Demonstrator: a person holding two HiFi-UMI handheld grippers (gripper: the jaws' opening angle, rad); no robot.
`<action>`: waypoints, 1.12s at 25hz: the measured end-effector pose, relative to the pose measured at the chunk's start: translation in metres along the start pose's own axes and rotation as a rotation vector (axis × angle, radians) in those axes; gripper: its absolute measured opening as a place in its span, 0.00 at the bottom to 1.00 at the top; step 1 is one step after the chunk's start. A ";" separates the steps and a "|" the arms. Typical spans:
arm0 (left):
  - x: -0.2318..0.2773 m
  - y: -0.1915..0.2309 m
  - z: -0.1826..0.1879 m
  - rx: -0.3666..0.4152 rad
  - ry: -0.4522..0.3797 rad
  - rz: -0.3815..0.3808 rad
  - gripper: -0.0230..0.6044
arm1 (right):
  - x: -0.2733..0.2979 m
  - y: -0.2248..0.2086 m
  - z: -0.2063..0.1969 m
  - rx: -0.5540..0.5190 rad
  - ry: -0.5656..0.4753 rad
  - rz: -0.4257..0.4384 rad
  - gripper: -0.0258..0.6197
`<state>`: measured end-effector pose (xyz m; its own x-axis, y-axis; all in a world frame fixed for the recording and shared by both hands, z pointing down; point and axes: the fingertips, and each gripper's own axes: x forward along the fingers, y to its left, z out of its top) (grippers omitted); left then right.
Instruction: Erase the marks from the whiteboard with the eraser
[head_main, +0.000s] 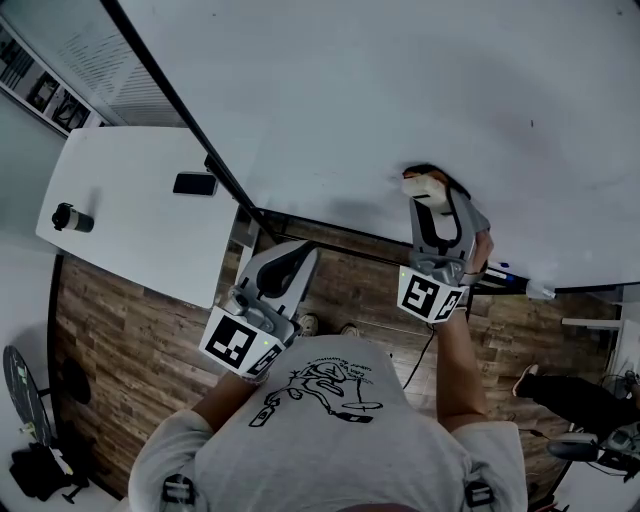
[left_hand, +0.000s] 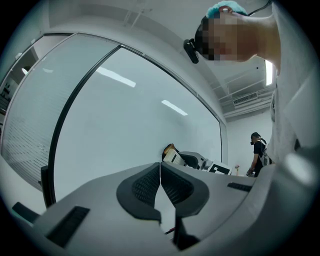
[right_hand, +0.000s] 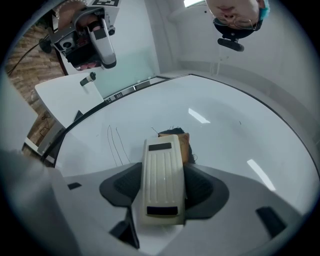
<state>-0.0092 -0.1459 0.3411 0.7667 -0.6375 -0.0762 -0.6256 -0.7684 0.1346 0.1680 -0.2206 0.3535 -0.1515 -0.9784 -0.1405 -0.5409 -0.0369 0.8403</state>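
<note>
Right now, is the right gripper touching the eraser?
Touching. The right gripper view shows the right gripper shut on the eraser, with both pads pressed against its sides.

This looks like an office meeting room: a big whiteboard (head_main: 400, 90) in a dark frame fills 1 wall. A white table (head_main: 130, 230) just beside it carries a black phone (head_main: 195, 184) and a dark cup (head_main: 72, 218). The floor (head_main: 120, 340) is wood-look plank, framed pictures (head_main: 45, 92) hang along a side wall, strip-light reflections (left_hand: 116, 77) glint on the board, and at the far end another person (left_hand: 258, 152) in dark clothes stands under a ceiling vent (left_hand: 245, 98).
</note>
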 end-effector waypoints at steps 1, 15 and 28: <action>-0.001 0.001 0.000 -0.001 0.000 0.002 0.07 | 0.000 0.002 0.000 0.001 -0.001 0.000 0.44; -0.014 0.008 0.001 0.000 -0.004 0.022 0.07 | 0.002 0.035 -0.004 -0.035 -0.025 -0.011 0.43; -0.028 0.013 0.002 0.006 0.002 0.035 0.07 | 0.007 0.056 -0.006 -0.055 -0.023 -0.013 0.42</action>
<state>-0.0391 -0.1379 0.3431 0.7444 -0.6641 -0.0695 -0.6531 -0.7458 0.1314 0.1422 -0.2303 0.4026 -0.1639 -0.9729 -0.1631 -0.4972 -0.0613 0.8655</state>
